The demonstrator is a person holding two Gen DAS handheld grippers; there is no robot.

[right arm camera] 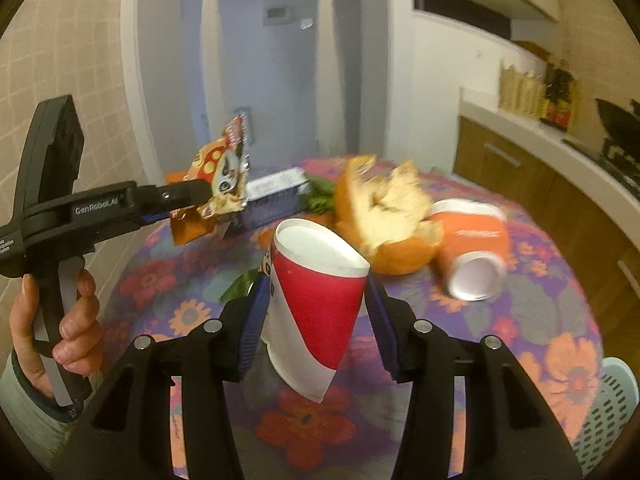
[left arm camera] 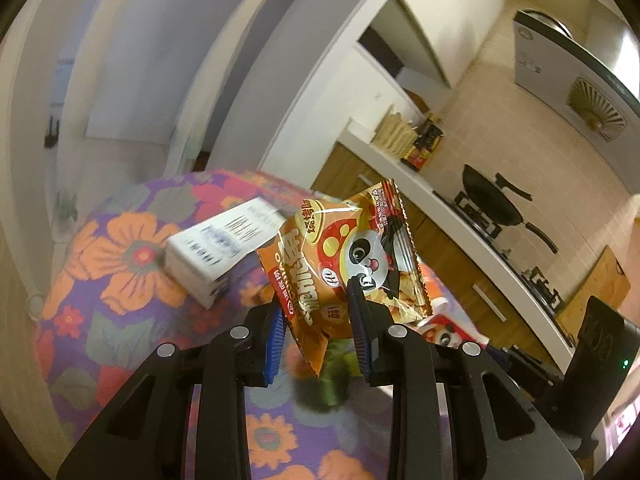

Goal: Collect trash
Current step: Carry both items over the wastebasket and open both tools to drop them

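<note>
Left wrist view. Left gripper [left arm camera: 316,312] clamped on orange snack wrapper [left arm camera: 344,256], lifted clear of floral tablecloth [left arm camera: 120,264]. Blue pads [left arm camera: 362,320] pinching only the lower part of the wrapper; upper part standing free, creased. White box [left arm camera: 218,252] lying on the cloth behind, blurred. Something green on the cloth below the wrapper, too blurred to identify. Kitchen counter with black pan [left arm camera: 496,204] at right.

Right wrist view. Right gripper [right arm camera: 316,312] closed on red-and-white paper cup [right arm camera: 316,300], both pads against its side walls, cup tilted with its open mouth toward the far side. Cup apparently off the cloth, though contact at its base not certain. Beyond it: orange peel [right arm camera: 388,220], white pith up, lying against a tipped orange cup [right arm camera: 468,248] that lies on its side. Green leaves [right arm camera: 320,196] near the box. Left gripper also visible at left, held by a hand [right arm camera: 60,320], wrapper in its jaws. Pale perforated bin [right arm camera: 608,412] at lower right, beside the table edge.

Risks, as judged. Thin paper wall likely to buckle under side pressure, letting the cup squirt out of the pads. Tilted cup could slip if swung quickly toward the bin. Slick wrapper held by a small area: may slide free on a jerk. Carrying both items across the table could brush the peel or roll the tipped cup off the edge.
</note>
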